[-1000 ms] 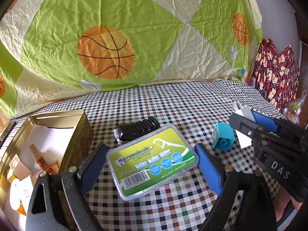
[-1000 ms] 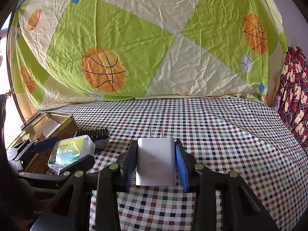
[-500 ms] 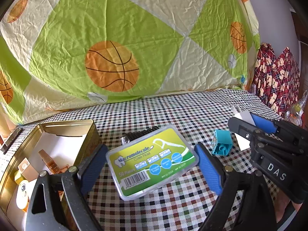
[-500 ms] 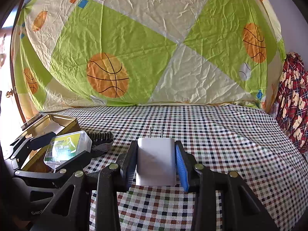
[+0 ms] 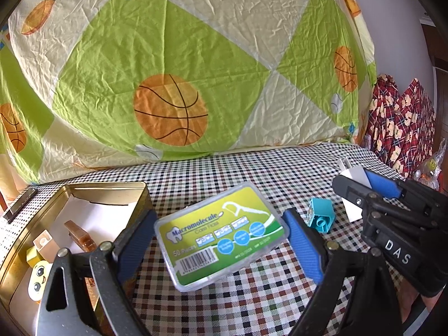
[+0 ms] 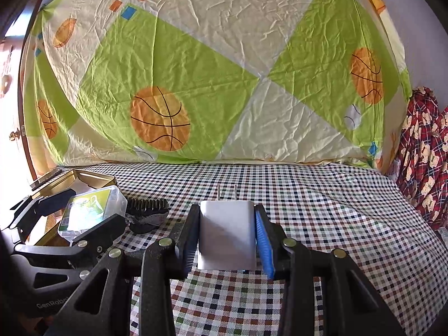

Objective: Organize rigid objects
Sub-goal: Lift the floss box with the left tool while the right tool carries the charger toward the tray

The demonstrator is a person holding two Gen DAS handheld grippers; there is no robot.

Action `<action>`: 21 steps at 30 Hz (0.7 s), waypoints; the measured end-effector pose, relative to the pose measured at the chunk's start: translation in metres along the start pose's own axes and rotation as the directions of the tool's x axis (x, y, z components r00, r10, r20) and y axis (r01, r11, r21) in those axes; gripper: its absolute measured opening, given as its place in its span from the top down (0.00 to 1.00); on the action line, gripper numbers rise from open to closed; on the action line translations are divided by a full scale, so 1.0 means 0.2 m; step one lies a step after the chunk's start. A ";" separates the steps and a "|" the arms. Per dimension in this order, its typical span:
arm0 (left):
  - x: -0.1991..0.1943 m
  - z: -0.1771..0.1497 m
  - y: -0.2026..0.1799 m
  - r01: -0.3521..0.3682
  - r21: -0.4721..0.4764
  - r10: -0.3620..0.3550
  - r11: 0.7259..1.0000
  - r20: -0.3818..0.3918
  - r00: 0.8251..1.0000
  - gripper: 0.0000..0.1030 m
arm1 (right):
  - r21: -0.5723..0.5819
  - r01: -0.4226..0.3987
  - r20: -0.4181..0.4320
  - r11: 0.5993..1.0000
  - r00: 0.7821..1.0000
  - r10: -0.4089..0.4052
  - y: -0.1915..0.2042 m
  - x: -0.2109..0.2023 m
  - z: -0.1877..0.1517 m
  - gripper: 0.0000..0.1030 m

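My left gripper (image 5: 218, 221) is shut on a clear floss-pick box (image 5: 221, 235) with a green label, its blue pads pressing the two short ends. The box hangs above the checked cloth, just right of an open gold tin (image 5: 106, 187). My right gripper (image 6: 226, 215) is shut on a white charger plug (image 6: 226, 238), prongs pointing forward, held above the cloth. In the right wrist view the floss box (image 6: 89, 210) sits beside the tin (image 6: 95, 177), with a black comb (image 6: 147, 212) lying behind it. A teal toy block (image 5: 322, 215) lies on the cloth between the two grippers.
The tin holds several small items, among them an amber clip (image 5: 79, 235) and a yellow toy with a face (image 5: 39, 277). A basketball-print sheet (image 6: 224, 84) rises along the back. Red patterned fabric (image 6: 422, 154) is piled at the right edge.
My left gripper has carried the floss box up and toward the tin; the black comb is now hidden behind the box in the left wrist view. The right gripper keeps its grip, barely moving.
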State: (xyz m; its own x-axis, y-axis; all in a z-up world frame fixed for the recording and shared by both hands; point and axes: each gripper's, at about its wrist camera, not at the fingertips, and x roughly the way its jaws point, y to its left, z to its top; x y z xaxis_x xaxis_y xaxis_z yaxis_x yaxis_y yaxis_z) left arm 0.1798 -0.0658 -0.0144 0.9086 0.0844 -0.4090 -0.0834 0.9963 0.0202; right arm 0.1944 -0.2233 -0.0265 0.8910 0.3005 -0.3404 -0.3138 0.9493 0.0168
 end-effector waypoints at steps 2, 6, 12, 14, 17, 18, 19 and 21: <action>-0.01 0.00 0.00 -0.002 -0.002 0.002 1.000 0.009 1.000 0.11 | -0.003 0.000 0.007 1.000 1.000 0.000 0.00 -0.01 0.00 0.61; -0.04 -0.01 0.00 -0.004 0.003 0.004 1.000 0.030 1.000 0.11 | -0.007 0.000 0.022 1.000 1.000 0.000 0.02 -0.03 0.00 0.61; -0.08 -0.02 0.00 -0.017 0.007 0.017 1.000 0.061 0.998 0.11 | -0.010 -0.001 0.040 1.000 0.999 0.001 0.02 -0.05 0.00 0.61; -0.09 -0.02 0.01 -0.019 0.003 0.019 1.000 0.067 0.998 0.11 | -0.010 -0.001 0.045 1.000 0.999 0.001 0.02 -0.05 0.00 0.61; -0.10 -0.02 0.02 -0.021 -0.003 0.021 1.000 0.077 0.997 0.11 | -0.013 -0.004 0.055 1.000 0.999 0.005 0.02 -0.06 0.00 0.61; -0.11 -0.02 0.02 -0.023 -0.005 0.023 1.000 0.080 0.997 0.11 | -0.015 -0.005 0.058 1.000 0.998 0.006 0.03 -0.07 0.00 0.61; -0.11 -0.02 0.03 -0.024 -0.006 0.024 1.000 0.084 0.996 0.11 | -0.016 -0.006 0.061 1.000 0.998 0.007 0.03 -0.07 0.00 0.61; -0.12 -0.02 0.03 -0.023 -0.006 0.023 1.000 0.086 0.996 0.11 | -0.017 -0.009 0.066 1.000 0.998 0.010 0.03 -0.08 0.00 0.61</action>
State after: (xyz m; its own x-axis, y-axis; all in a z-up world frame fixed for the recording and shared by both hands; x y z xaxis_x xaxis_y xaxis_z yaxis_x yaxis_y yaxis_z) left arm 0.1556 -0.0618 -0.0087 0.9384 0.1085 -0.3280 -0.1064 0.9940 0.0242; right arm 0.1784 -0.2221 -0.0221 0.9077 0.3153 -0.2770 -0.3271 0.9450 0.0040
